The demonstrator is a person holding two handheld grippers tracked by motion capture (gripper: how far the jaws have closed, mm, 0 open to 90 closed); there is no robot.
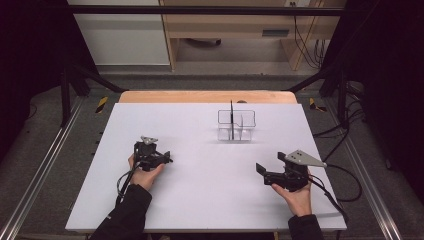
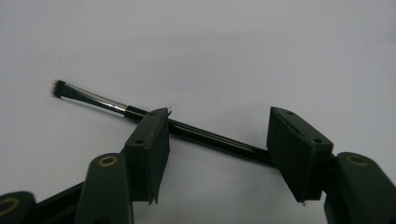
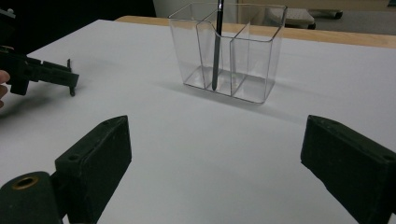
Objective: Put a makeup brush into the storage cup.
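Left tongs (image 2: 219, 154) half-wide around the brush (image 2: 140, 114), lower centre; squeeze mid-handle squarely. Right tongs (image 3: 215, 172) wide, empty.

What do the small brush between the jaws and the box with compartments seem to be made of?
Brush: glossy black handle, plastic or lacquered wood; shiny silver ferrule, likely metal, since it reflects light; short dark bristles, fibre unclear. Box: clear hard plastic, probably acrylic; the table shows through its walls and the edges shine.

place: lab | cues: black frame (image 1: 200, 10); floor cables (image 1: 310, 47); white table (image 1: 210, 190)
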